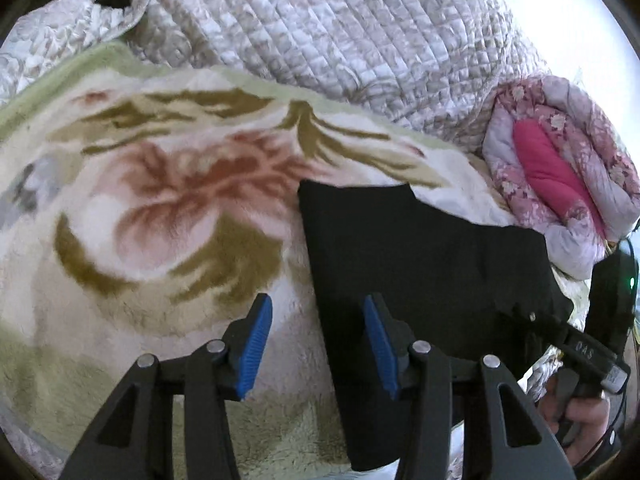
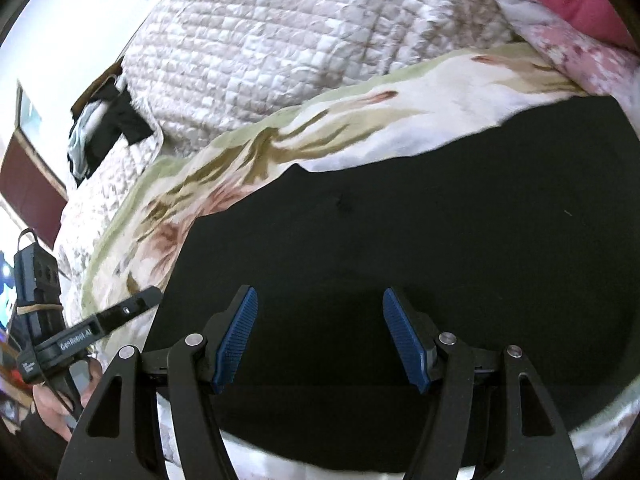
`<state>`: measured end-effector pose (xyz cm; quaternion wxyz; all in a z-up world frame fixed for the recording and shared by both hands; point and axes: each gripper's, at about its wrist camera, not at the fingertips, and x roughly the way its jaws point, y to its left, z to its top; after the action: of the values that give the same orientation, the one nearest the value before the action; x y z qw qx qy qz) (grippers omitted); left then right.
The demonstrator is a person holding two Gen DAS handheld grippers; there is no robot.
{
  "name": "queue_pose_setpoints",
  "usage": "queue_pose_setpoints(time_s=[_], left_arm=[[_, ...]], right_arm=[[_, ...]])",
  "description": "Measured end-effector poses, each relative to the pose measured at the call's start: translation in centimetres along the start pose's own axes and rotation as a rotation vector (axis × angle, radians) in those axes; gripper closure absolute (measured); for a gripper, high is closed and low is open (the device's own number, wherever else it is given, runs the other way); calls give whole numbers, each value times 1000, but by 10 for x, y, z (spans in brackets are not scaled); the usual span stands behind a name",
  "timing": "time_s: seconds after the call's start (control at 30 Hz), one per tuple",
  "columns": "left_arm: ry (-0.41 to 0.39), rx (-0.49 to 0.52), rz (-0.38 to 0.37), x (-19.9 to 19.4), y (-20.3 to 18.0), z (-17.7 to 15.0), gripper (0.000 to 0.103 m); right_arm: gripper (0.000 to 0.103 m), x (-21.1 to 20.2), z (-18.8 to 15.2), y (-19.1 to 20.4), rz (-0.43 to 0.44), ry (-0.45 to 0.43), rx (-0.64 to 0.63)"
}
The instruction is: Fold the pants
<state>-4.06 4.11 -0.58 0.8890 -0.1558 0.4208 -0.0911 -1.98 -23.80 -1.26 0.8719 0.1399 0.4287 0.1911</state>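
We've got the black pants (image 2: 400,248) flat on the floral blanket (image 1: 168,208), right gripper (image 2: 320,344) open and empty directly over them, left gripper (image 1: 318,344) open and empty straddling their left edge.

Black pants (image 2: 400,220) – floral cream-green blanket (image 1: 160,200) – pale grey quilt (image 1: 320,40).

Left black two-finger gripper with blue ribbed pads (image 1: 318,344) points down and forward, jaws apart with nothing pinched between the pads. Right black two-finger gripper with blue ribbed pads (image 2: 320,338) is tilted down too, jaws spread wide, pads pressing nothing. A bare hand (image 1: 580,416) grips the right tool's handle at the far right, and another hand (image 2: 56,404) holds the left tool's handle at the far left.
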Motion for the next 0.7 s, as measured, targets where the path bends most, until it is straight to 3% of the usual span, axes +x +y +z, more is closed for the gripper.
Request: queue_pose_setpoints(time_s=[0.23,0.3,0.33,0.37,0.57,0.7], left_arm=[[-5,44,12,4,-11,-5,52],[-9,51,20,5,-13,-3,52],[-10,53,19,5,-13,-4,52],[-9,55,19,6,-14,-3,52],[-25,77,25,4,-18,-5,52],[-23,84,20,4,-20,-5,52]], right_arm=[[42,34,26,2,-11,38,-21],[64,39,27,4,-6,56,-25],[89,40,27,4,9,70,-20],[96,43,26,3,29,89,-3],[100,23,24,-1,13,5,32],[99,30,21,-13,-5,36,77]])
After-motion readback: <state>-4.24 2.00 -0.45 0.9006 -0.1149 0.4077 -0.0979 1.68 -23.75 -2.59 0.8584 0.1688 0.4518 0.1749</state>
